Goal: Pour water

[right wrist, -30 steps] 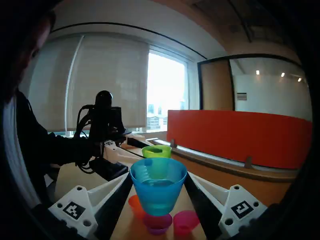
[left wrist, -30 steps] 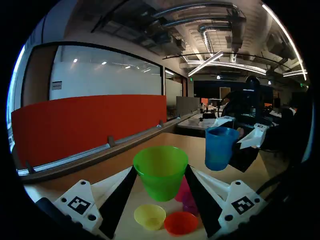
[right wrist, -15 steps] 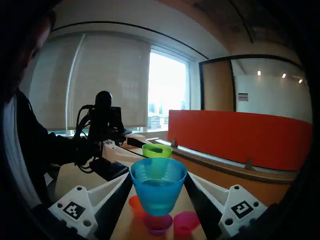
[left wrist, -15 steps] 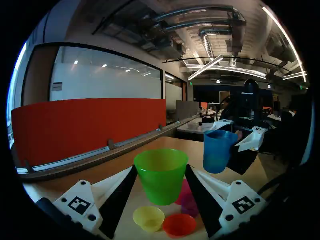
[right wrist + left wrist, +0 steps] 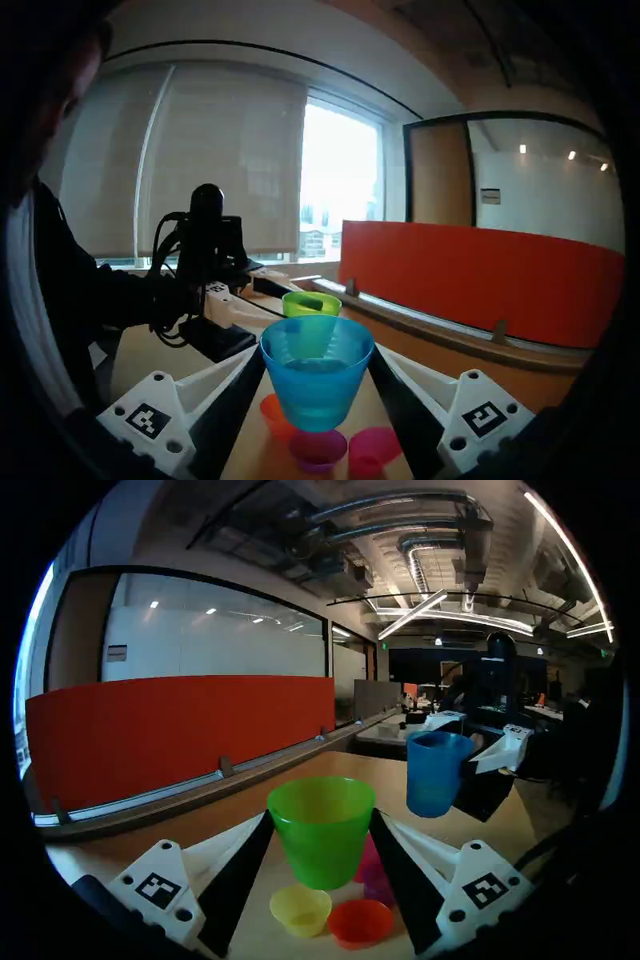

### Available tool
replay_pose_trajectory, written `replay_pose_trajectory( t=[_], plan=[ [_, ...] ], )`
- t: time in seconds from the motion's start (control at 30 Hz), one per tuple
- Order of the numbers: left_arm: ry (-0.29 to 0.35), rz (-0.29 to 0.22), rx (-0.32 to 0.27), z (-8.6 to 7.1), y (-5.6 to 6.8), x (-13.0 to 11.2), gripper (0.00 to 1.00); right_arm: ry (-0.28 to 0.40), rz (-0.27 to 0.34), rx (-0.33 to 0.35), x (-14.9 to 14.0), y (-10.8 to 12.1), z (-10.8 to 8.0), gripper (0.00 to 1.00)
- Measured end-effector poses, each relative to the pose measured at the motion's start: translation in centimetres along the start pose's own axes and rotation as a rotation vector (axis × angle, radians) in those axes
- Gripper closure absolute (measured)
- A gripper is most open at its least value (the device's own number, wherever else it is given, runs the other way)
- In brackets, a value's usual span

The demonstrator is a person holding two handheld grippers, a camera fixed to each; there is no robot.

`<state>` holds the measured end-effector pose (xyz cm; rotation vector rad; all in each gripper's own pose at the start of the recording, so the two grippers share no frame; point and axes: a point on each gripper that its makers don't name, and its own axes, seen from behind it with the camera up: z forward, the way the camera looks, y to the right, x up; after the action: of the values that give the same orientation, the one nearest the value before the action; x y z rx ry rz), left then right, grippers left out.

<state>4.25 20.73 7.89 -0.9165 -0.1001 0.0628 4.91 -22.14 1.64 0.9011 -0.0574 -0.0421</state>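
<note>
- I count two big cups. The green cup (image 5: pixel 322 836) is clamped between the fingers of my left gripper (image 5: pixel 320 820), and the blue cup (image 5: pixel 317 384) is clamped in my right gripper (image 5: pixel 318 356).
- Four small ones stand on the table (image 5: pixel 232 820) beneath: yellow cup (image 5: pixel 300 910), orange cup (image 5: pixel 360 922), pink cup (image 5: pixel 366 858), purple cup (image 5: pixel 381 886).
- Since half a second ago, the blue cup has risen a touch in the left gripper view. Both grips are unchanged.
- Both big cups are held in the air, upright, mouths up and long axes vertical. The water (image 5: pixel 316 364) lies level in the blue cup.

Left claw (image 5: pixel 320 816), right claw (image 5: pixel 318 354): black fingers (image 5: pixel 238 874), white mounts (image 5: pixel 210 850), black square markers (image 5: pixel 156 890), screws (image 5: pixel 184 915); dark sleeve (image 5: pixel 92 298)
</note>
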Motion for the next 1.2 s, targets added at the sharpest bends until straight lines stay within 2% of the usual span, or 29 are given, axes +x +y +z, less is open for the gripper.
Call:
replay_pose_trajectory(
  t=[0.4, 0.87, 1.2],
  plan=[
    [-0.012, 0.002, 0.016, -1.8, -0.2, -0.8, 0.14, -0.013, -0.041, 0.025, 1.1, -0.2, 1.1, 0.09],
    [-0.035, -0.006, 0.019, -3.8, 0.8, -2.1, 0.14, -0.032, -0.126, 0.067, 2.5, -0.6, 2.6, 0.09],
    [-0.04, -0.028, 0.009, -4.7, 1.9, -2.7, 0.14, -0.038, -0.187, 0.085, 3.5, -0.8, 2.9, 0.09]
  ],
)
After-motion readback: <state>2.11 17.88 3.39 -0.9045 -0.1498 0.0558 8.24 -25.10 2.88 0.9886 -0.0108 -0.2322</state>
